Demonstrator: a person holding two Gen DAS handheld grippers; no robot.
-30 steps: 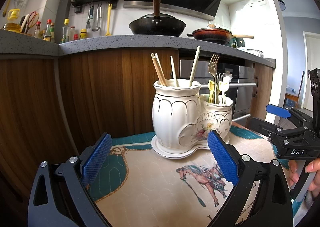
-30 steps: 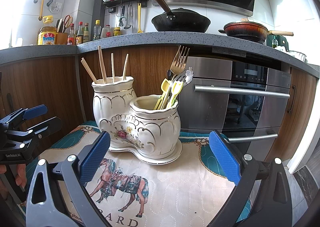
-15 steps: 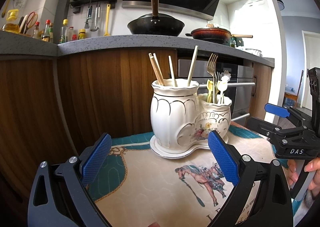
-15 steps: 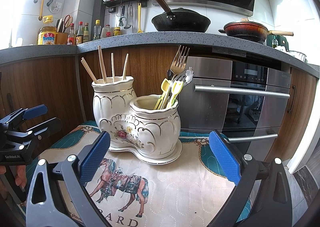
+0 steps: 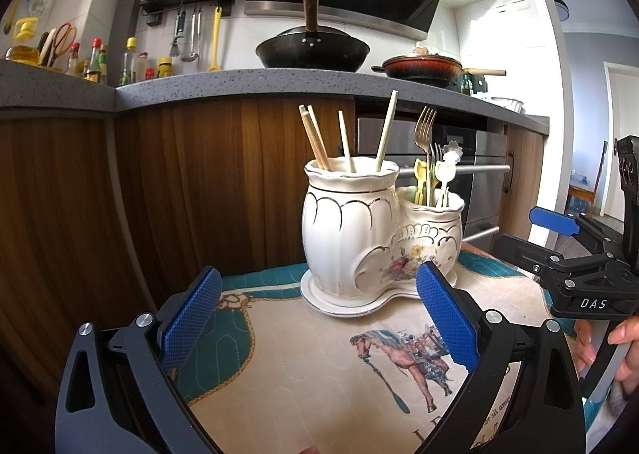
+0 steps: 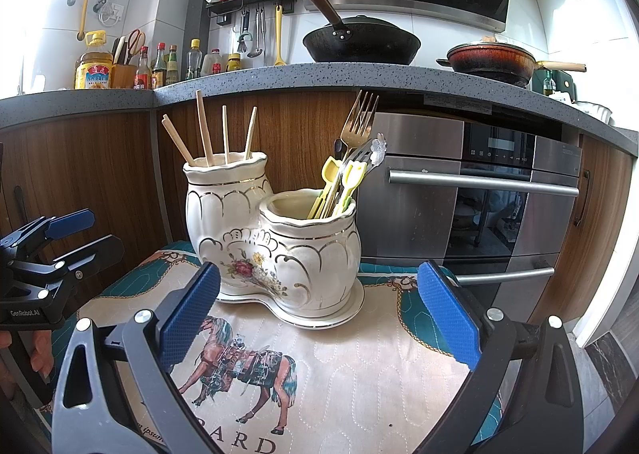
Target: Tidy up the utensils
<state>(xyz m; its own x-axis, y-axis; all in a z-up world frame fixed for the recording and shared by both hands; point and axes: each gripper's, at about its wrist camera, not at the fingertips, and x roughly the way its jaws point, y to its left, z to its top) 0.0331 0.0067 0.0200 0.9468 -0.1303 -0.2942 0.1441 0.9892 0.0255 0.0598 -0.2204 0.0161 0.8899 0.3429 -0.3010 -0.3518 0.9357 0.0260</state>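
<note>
Since the sorting looks done — holder: the white two-cup holder [image 6: 271,238] stands upright on its saucer near the middle of the cloth-covered tabletop [image 6: 359,366], in reach of both grippers.
Tall cup: four chopsticks [image 6: 205,130] lean apart inside it, tips up; like is kept with like.
Short cup: a gold fork [image 6: 357,126], yellow-handled pieces [image 6: 339,182] and a flower-ended silver piece [image 6: 377,146] lean toward the oven side.
Loose utensils: none shows on the cloth, so I judge the task finished or nearly so.
Left gripper [image 5: 319,318]: fingers [image 5: 191,314] spread wide, holding nothing and touching nothing; the holder sits beyond the tips, right of centre.
Right gripper [image 6: 319,314]: fingers [image 6: 447,314] equally spread and empty; the holder sits past the left fingertip, not between them.
Placing: both grippers hang low over the cloth, one on each side of the holder and each visible in the other's view, probably waiting clear of it.
Risk: the leaning fork and chopsticks stand well above the rims; a careless reach could knock them.
</note>
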